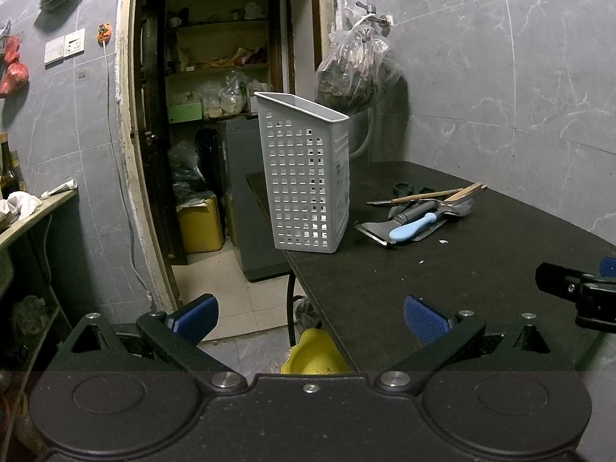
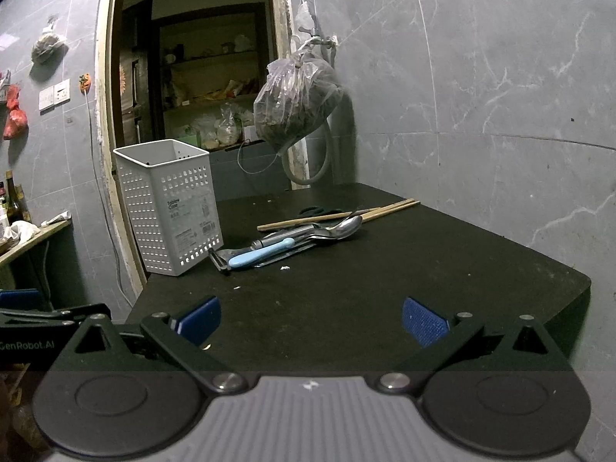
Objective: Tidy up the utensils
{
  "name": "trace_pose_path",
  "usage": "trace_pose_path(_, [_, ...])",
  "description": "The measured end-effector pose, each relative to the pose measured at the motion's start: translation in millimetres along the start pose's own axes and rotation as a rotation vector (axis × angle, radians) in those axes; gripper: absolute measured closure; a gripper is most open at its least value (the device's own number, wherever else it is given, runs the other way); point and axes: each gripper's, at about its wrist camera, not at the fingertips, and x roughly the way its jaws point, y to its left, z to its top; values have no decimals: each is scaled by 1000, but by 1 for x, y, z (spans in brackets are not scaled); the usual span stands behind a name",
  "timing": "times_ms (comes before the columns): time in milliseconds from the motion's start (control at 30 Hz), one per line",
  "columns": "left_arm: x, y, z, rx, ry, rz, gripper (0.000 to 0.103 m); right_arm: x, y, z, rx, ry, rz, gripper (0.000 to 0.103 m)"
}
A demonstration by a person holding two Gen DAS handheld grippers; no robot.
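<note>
Utensils (image 2: 300,236) are lying piled on the black tabletop (image 2: 365,288), just beside the white perforated caddy (image 2: 169,208). We are holding both the left tongs (image 1: 311,319) and right tongs (image 2: 311,319) wide open, gripping nothing.

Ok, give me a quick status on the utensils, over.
Left gripper open, right gripper open, both empty. Utensils piled on table beside white basket. Path clear.
</note>
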Motion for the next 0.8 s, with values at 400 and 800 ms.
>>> trace_pose_path(400, [0, 0, 0, 0, 1, 1, 1, 1, 0, 0, -1, 1, 0, 0])
trace_pose_path(800, [1, -1, -1, 8, 5, 0, 1, 2, 0, -1, 0, 4, 0, 0])
